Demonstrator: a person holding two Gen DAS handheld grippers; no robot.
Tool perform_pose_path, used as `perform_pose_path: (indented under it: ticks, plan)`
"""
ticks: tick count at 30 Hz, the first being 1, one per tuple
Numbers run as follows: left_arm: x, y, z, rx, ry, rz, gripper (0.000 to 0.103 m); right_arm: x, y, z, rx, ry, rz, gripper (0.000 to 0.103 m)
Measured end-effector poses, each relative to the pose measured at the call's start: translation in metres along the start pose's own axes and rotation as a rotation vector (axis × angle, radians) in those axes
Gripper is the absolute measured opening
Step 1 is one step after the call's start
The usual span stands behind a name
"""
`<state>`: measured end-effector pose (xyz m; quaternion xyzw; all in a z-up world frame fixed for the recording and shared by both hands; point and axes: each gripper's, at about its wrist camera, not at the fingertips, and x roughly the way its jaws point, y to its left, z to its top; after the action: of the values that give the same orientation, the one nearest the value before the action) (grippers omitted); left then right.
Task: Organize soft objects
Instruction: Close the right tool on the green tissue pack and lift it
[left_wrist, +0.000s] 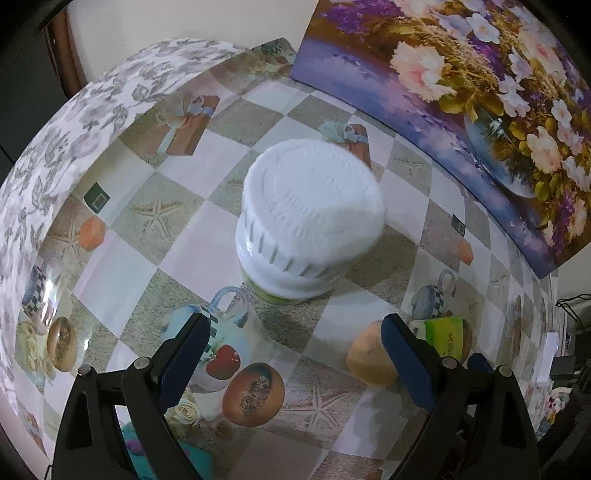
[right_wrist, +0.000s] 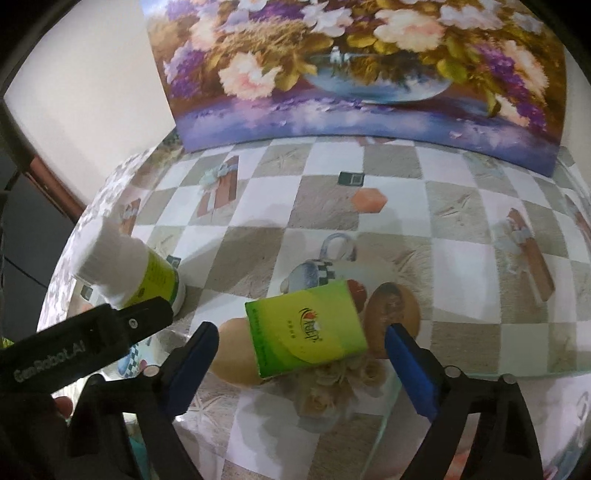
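Observation:
A white-capped jar (left_wrist: 310, 218) with a green label stands upright on the table, just ahead of my open, empty left gripper (left_wrist: 295, 354). In the right wrist view the same jar (right_wrist: 140, 273) is at the left, beside the left gripper's black body. A green tissue pack (right_wrist: 306, 332) lies between the fingers of my open right gripper (right_wrist: 301, 358), resting partly on a tan potato-like object (right_wrist: 232, 354). In the left wrist view the pack (left_wrist: 443, 332) and the tan object (left_wrist: 369, 354) lie behind the right finger.
The table has a glass top over a checkered printed cloth (right_wrist: 461, 258). A flower painting (right_wrist: 362, 74) leans against the wall at the back, also in the left wrist view (left_wrist: 480, 92). The glass front edge (right_wrist: 480, 376) runs near the right gripper. Teal cloth (left_wrist: 192, 461) shows below.

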<state>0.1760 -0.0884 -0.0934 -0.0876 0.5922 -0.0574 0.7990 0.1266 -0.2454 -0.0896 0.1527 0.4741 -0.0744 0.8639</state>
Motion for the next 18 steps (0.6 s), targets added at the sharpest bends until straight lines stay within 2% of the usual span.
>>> perform_pose_path:
  ticks: [18]
  plan:
    - [0.008,-0.002,0.001,0.000,0.020,-0.010,0.094,0.019,0.004,-0.002,-0.022,0.002,-0.058,0.085]
